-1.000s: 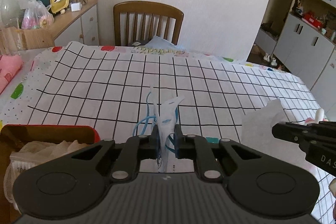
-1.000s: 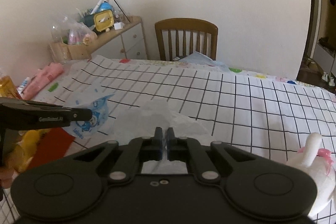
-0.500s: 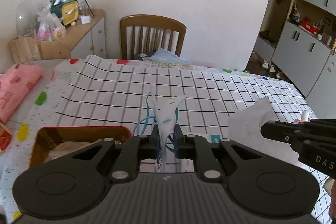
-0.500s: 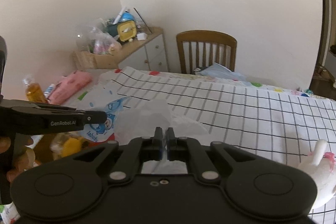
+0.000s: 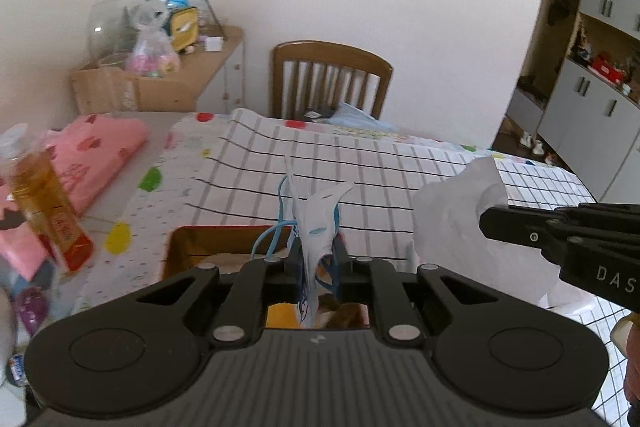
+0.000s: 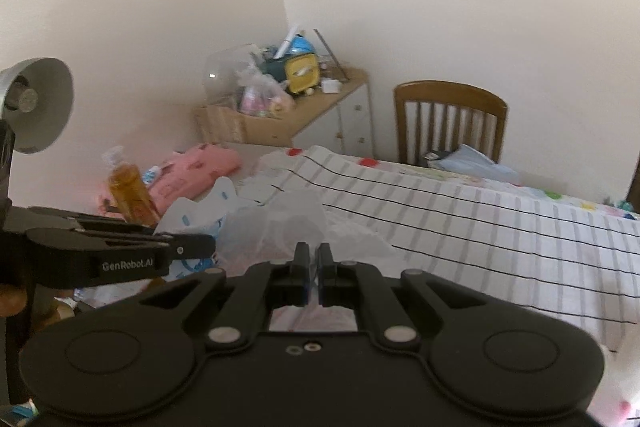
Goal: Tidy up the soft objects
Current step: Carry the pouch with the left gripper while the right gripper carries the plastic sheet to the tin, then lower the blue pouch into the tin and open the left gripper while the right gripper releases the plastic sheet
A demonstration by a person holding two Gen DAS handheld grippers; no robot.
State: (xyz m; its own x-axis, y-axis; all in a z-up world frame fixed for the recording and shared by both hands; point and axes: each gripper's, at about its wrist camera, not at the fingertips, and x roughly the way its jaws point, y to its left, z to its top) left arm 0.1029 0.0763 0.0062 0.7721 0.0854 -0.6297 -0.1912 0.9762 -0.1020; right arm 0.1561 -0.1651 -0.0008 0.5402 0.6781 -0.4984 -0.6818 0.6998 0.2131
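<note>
Plastic bag (image 5: 316, 219) hung clenched in my left tool (image 5: 316, 259); right tool (image 6: 314, 259) pinched tissue (image 6: 280, 227), which risked tearing or slipping.

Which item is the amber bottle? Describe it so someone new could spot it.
Start at the table with the grid-pattern cloth and go to its left edge, where a folded pink cloth lies. The amber bottle stands upright just in front of that cloth. It is the only clear, hard container there: golden liquid inside, with a red and orange label low on its side.
</note>
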